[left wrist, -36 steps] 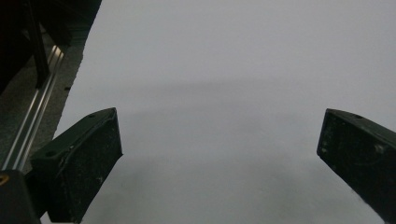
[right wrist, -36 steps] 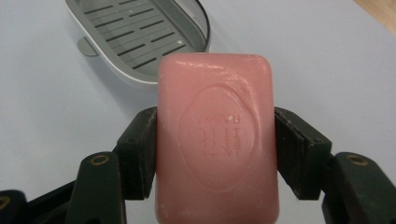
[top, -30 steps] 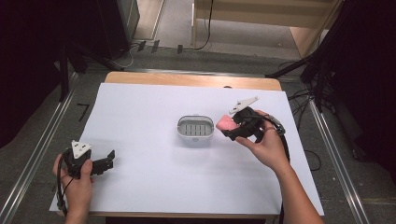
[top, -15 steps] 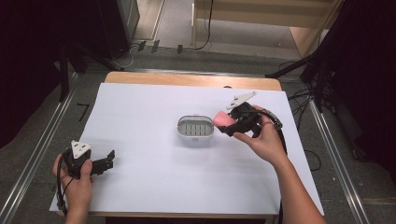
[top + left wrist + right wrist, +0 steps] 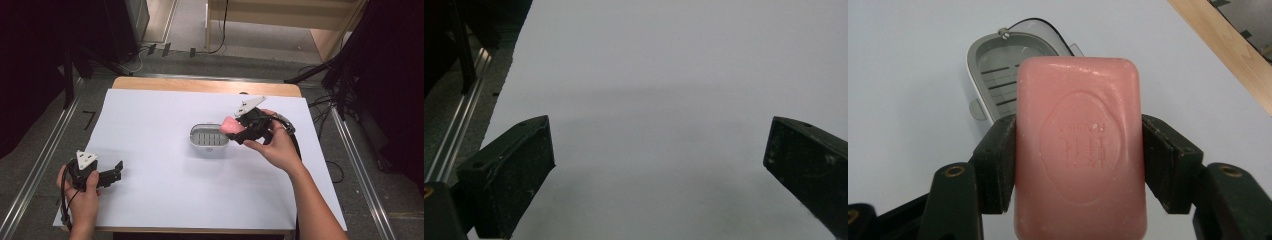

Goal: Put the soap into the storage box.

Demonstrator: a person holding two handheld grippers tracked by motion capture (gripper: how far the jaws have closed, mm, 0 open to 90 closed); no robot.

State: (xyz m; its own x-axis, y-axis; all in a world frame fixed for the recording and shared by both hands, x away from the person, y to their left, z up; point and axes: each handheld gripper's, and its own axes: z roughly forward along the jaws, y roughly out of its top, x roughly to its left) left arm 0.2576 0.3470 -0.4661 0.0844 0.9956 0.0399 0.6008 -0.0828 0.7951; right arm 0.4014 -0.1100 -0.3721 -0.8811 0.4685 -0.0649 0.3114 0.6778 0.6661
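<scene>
I'm working in what looks like a lab or recording studio: black curtains [image 5: 35, 65] hang on both sides, aluminium rails [image 5: 42, 160] flank a wooden table [image 5: 200, 85] under a white sheet [image 5: 165, 185], and cables [image 5: 222, 30] trail over grey carpet [image 5: 180, 62].

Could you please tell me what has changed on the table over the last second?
The right gripper, shut on the pink soap bar, has edged left toward the soap dish, so the bar now overlaps the dish's right rim in the high view. The grip is unchanged. The dish has not shifted, and the left gripper stays open, low at the paper's left edge.
</scene>
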